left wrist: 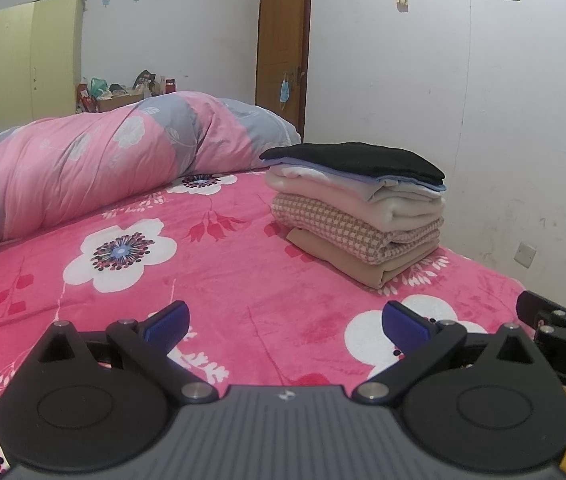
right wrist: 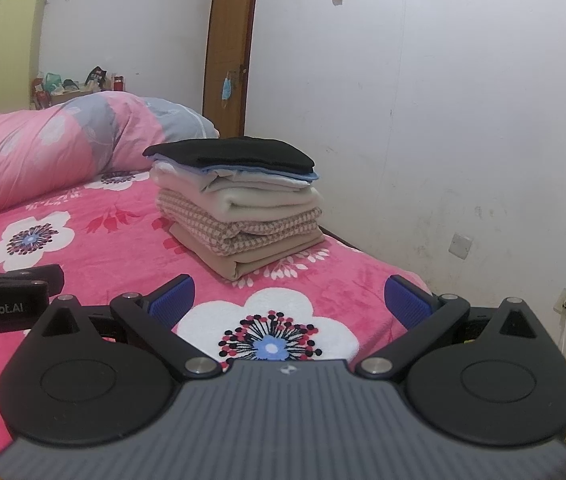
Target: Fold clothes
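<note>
Both grippers, left (left wrist: pixel 285 322) and right (right wrist: pixel 289 296), hover empty with jaws spread wide above the pink flowered bedspread (left wrist: pixel 223 280). Ahead, a neat stack of folded clothes (left wrist: pixel 357 212) sits on the bed near the wall (left wrist: pixel 483 120), beside a rolled quilt (left wrist: pixel 103 160).

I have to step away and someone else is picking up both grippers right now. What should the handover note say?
Left gripper: open, empty, over the pink floral bedspread.
Right gripper: open, empty, beside it.
Stack of folded clothes sits ahead near the wall-side edge of the bed: black piece on top, tan piece at the bottom.
Done: those pieces are folded and stacked.
Left: no unfolded garment shows in either view; look around before going on.
</note>
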A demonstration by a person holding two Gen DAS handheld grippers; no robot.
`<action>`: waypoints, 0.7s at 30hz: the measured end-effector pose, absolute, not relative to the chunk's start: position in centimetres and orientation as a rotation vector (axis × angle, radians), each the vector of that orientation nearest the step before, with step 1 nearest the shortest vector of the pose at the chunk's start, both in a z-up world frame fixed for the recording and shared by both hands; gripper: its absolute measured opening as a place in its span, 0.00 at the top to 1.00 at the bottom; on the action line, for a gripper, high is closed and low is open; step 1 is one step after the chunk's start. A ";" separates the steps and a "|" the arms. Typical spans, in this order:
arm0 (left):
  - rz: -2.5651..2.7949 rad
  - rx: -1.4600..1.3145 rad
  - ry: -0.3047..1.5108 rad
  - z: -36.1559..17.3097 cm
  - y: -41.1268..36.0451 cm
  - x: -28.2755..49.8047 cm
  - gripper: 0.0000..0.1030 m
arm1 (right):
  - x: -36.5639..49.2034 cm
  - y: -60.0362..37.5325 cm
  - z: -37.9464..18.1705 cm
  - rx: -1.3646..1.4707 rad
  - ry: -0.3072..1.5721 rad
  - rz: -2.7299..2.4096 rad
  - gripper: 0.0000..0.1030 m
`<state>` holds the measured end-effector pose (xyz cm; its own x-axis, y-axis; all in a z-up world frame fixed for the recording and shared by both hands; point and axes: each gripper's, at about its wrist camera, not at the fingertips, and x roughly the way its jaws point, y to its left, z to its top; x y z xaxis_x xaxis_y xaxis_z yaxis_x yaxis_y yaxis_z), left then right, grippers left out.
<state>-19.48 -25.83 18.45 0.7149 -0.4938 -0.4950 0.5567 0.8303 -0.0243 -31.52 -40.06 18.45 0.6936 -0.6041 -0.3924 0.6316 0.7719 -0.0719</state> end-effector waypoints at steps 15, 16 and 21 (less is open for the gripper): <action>-0.579 0.129 0.508 18.6 -25.8 -19.5 0.00 | -31.4 -40.4 18.4 0.080 0.419 -0.692 0.01; -0.579 0.129 0.508 18.6 -25.7 -19.4 0.00 | -31.4 -40.4 18.4 0.080 0.418 -0.693 0.01; -0.579 0.128 0.508 18.6 -25.6 -19.5 0.00 | -31.3 -40.5 18.5 0.082 0.419 -0.693 0.01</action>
<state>-19.50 -25.59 18.58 0.7181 -0.4913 -0.4929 0.5530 0.8328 -0.0244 -31.25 -40.47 18.46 0.6896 -0.6028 -0.4015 0.6354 0.7695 -0.0640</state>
